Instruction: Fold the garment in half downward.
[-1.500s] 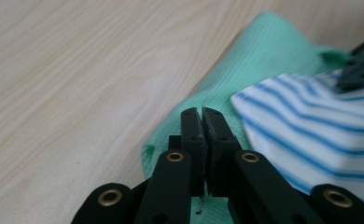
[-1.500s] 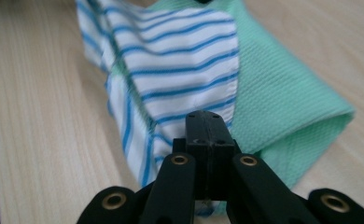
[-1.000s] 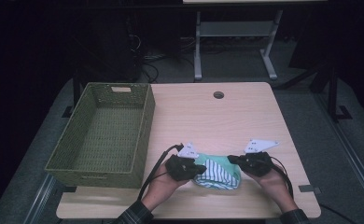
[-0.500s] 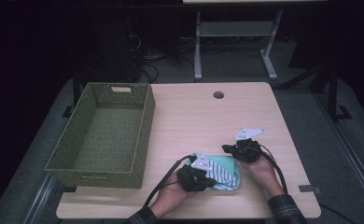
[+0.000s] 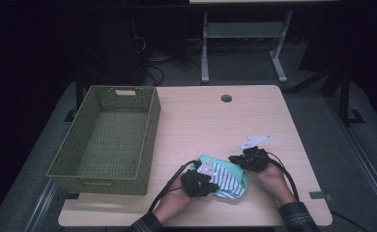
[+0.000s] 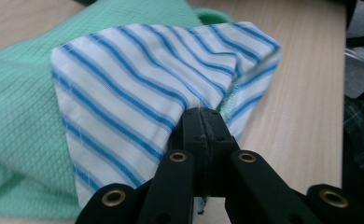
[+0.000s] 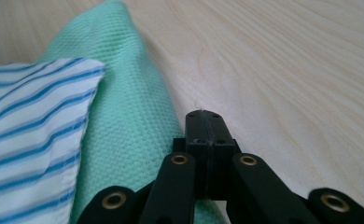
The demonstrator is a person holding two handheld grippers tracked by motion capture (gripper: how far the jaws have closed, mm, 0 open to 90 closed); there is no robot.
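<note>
Lying at lower centre of the pale wooden surface [image 5: 210,125]: folded green knit cloth with blue-striped white panel [image 5: 227,176]. Left tongs [image 6: 202,122] pinching striped edge; right tongs [image 7: 207,125] closed, perhaps nipping green fabric. Risking thin hem slipping, fold opening.

Two forearms reach in from the near table edge, each hand holding a black gripper low over the tabletop. The left gripper [image 5: 202,180] sits nearer the person, jaws pressed together on cloth [image 6: 138,102]. The right gripper [image 5: 239,159] lies slightly farther forward, jaws closed, cable trailing back along the wrist.
</note>
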